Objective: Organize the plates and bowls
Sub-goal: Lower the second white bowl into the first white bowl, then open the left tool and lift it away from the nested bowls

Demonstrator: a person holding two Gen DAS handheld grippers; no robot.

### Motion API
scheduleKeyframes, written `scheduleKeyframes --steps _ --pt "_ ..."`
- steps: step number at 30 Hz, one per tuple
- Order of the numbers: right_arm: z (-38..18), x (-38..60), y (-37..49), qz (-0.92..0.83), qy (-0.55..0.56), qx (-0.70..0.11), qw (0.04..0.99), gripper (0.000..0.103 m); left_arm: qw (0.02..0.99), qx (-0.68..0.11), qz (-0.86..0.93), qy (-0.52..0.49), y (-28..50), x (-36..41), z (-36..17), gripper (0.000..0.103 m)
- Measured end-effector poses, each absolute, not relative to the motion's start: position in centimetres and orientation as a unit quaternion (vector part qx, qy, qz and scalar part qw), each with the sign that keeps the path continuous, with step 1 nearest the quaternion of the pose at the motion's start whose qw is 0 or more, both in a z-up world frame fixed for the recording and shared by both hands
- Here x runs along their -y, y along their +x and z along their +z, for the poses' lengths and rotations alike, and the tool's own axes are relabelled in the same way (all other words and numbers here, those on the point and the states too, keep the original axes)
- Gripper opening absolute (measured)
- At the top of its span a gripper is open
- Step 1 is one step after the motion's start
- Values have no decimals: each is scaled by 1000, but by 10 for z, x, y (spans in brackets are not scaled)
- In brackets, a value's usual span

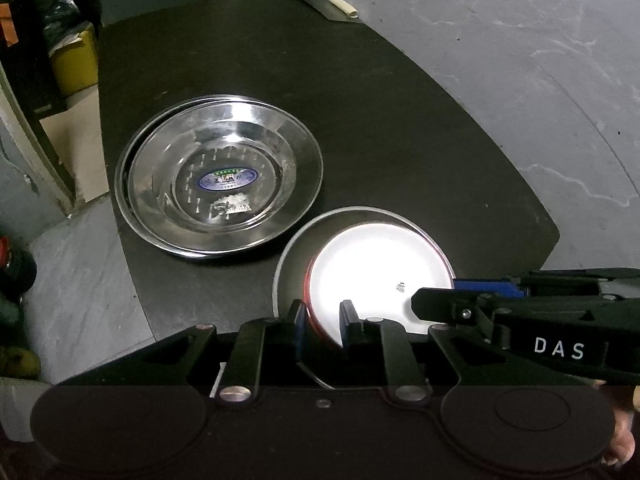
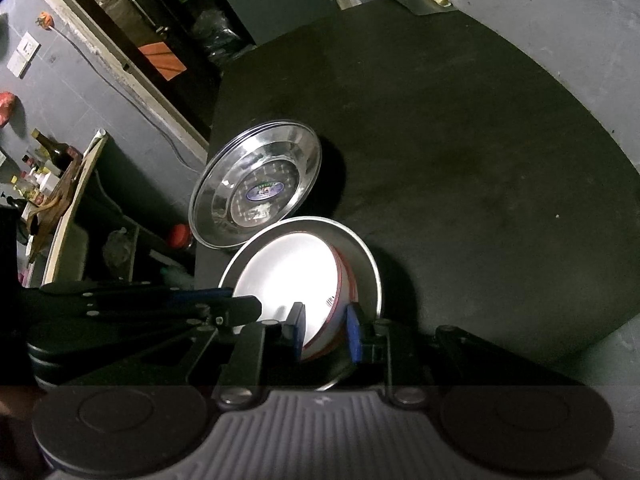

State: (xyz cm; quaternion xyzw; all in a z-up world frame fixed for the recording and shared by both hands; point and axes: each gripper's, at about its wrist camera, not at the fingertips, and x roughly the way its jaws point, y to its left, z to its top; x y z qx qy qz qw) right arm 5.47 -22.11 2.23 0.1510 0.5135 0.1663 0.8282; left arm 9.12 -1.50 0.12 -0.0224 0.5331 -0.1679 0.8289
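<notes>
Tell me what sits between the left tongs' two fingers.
The near rim of the white bowl, red outside, sits between them, as the left wrist view shows; the bowl stands inside a metal bowl.

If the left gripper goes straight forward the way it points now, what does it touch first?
The left gripper already straddles the rim of the white bowl, so the bowl's wall comes first. Beyond it lies the far rim of the metal bowl holding it. The steel plates sit left of that line, though depth is unclear.

Sticker (image 1: 227, 179) txt unreadable; white bowl (image 1: 372, 276) interior blown out.
</notes>
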Motion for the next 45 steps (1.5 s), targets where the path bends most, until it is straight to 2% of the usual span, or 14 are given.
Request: scheduleKeyframes --steps 5,7,9,11,13,14,15,17,30,45 --pt "28 222 51 164 149 -501 837 40 837 -519 -169 -45 89 5 9 34" --pt "31 224 48 162 149 -491 843 49 844 -507 -166 -50 86 1 15 60" --pt "35 226 45 159 150 -481 849 58 854 -493 -160 -55 84 -5 20 69" --pt "40 229 44 156 153 -471 855 73 859 -482 -159 -70 84 -13 25 76" --pt "47 232 44 157 150 -459 862 82 865 -471 -151 -88 84 -20 29 92" --pt "51 233 45 159 149 -453 864 90 867 -468 -143 -95 84 -23 31 95" --pt "54 236 46 161 148 -447 867 94 870 -464 -136 -100 85 -25 33 101" --pt "61 240 48 167 148 -438 871 103 876 -456 -116 -107 87 -28 37 102" --pt "68 266 81 182 49 -448 874 103 892 -437 95 -66 104 -39 49 102" --pt "76 290 70 222 55 -430 873 103 883 -432 158 -93 85 -51 67 102"
